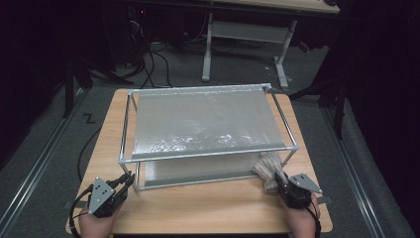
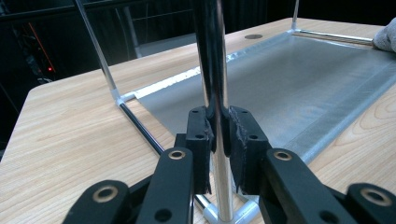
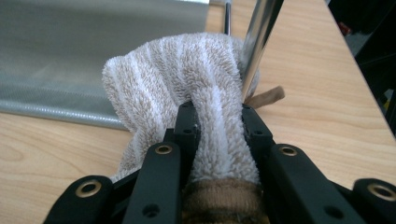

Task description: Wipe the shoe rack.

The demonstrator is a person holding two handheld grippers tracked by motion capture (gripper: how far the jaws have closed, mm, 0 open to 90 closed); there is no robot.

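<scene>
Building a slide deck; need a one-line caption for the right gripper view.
Right gripper clamps a striped terry towel beside the rack's chrome leg.

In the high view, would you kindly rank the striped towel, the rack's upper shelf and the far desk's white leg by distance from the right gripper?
1. Striped towel, in the right gripper.
2. Upper shelf, up-left, mid-table.
3. White leg, beyond the table.

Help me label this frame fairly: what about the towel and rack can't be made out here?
- Towel: its near end is hidden between the right gripper jaws in the right gripper view; small and partly behind the rack post in the high view.
- Rack post: top cut off by the left gripper view's upper edge.
- Lower shelf: mostly covered by the upper shelf in the high view.
</scene>
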